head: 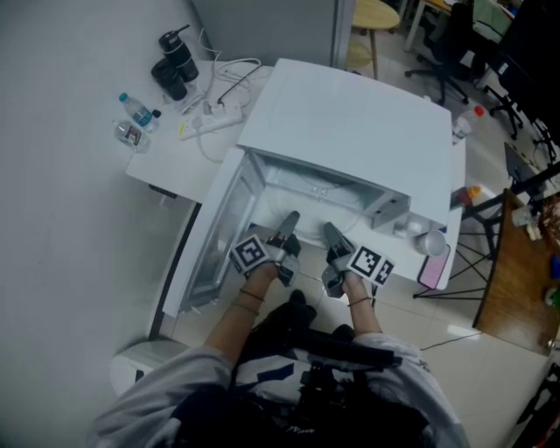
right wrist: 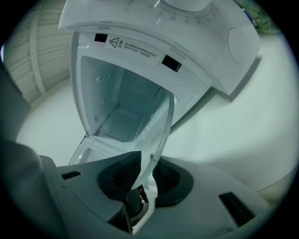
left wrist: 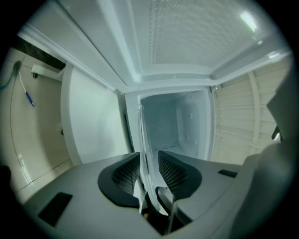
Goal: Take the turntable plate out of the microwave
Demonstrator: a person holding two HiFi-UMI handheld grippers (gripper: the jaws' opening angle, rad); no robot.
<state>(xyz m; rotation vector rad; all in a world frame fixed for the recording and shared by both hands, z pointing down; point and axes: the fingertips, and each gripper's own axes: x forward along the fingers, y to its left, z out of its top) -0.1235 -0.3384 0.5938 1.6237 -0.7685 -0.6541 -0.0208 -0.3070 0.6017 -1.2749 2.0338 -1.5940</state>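
Note:
The white microwave (head: 350,131) sits on a white table (head: 166,166) with its door (head: 214,236) swung open to the left. Both grippers reach into its mouth side by side. The clear glass turntable plate (left wrist: 145,140) stands on edge between the left gripper's (left wrist: 148,163) pads, with a gap on the right side, so those jaws are open around it. In the right gripper view the plate (right wrist: 156,126) tilts up from the right gripper (right wrist: 145,170), whose pads press on its rim. In the head view the left gripper (head: 287,229) and right gripper (head: 335,238) hide the plate.
A power strip (head: 210,122), a water bottle (head: 138,111) and a black flask (head: 179,57) lie left of the microwave. A pink phone (head: 433,267) and a small cup (head: 429,241) sit at the table's right front corner. A stool (head: 372,17) and office chairs stand behind.

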